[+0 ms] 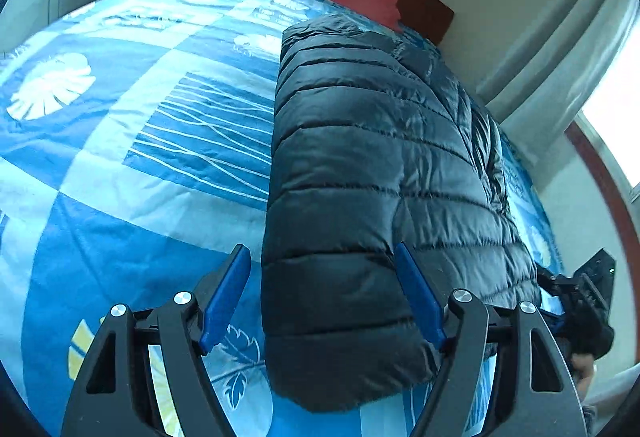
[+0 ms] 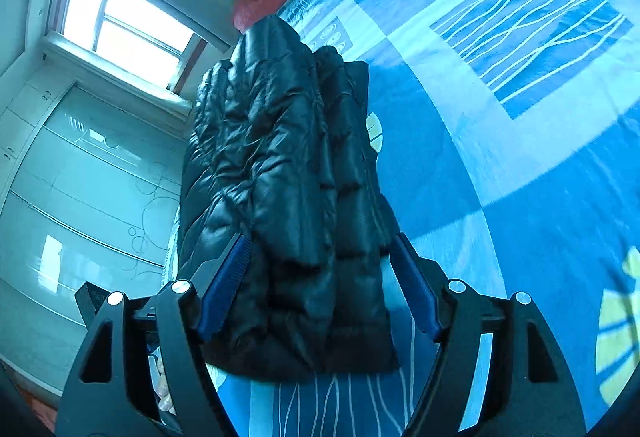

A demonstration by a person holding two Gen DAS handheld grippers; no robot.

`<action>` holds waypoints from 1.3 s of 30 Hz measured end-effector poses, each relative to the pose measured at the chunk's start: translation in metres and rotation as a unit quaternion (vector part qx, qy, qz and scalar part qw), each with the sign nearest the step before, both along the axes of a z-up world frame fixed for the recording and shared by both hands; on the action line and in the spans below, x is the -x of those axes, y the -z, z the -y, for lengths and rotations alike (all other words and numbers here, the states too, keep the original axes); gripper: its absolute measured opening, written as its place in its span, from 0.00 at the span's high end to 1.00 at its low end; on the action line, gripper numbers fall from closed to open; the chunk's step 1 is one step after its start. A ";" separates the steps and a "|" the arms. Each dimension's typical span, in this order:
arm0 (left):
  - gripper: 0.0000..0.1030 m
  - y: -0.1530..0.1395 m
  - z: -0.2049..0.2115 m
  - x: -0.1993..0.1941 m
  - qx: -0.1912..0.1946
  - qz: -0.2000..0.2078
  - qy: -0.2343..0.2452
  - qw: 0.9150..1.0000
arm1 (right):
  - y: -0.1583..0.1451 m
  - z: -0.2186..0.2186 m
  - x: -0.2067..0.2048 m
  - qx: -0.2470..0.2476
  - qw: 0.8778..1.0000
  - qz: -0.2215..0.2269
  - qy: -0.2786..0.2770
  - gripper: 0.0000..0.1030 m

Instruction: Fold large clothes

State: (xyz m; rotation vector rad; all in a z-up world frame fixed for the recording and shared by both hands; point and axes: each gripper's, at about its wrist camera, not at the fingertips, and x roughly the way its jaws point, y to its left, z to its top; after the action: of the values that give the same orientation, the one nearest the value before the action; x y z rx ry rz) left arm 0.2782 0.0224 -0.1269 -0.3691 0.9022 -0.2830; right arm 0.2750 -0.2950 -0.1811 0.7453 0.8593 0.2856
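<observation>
Ahead of the left gripper (image 1: 323,261) the folded jacket (image 1: 372,165) bulks up between its spread jaws; to its left the bedspread (image 1: 132,141) lies flat and free. Ahead of the right gripper (image 2: 320,251) the jacket fills the gap; bare bedspread lies to its right, a wardrobe (image 2: 80,197) to its left.

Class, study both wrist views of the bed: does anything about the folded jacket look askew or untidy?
Mostly tidy. The black puffer jacket lies as a long strip on the blue bedspread. In the right wrist view its top layer looks rumpled and bunched, not flat.
</observation>
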 end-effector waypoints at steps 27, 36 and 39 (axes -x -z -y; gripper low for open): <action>0.22 -0.075 0.023 0.112 -0.180 0.102 -0.074 0.976 | -0.088 -0.092 0.110 0.331 0.939 0.082 0.043 0.21; 0.21 -0.091 0.027 0.141 -0.182 0.120 -0.086 0.972 | -0.104 -0.105 0.131 0.343 0.933 0.103 0.043 0.17; 0.21 -0.093 0.028 0.147 -0.184 0.124 -0.087 0.971 | -0.105 -0.108 0.133 0.343 0.932 0.107 0.042 0.17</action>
State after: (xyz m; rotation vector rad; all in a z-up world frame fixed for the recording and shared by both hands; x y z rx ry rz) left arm 0.1317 -0.0051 -0.0339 -0.0640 0.6531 0.0051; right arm 0.1417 -0.1874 -0.0757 0.0922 0.6524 -0.0220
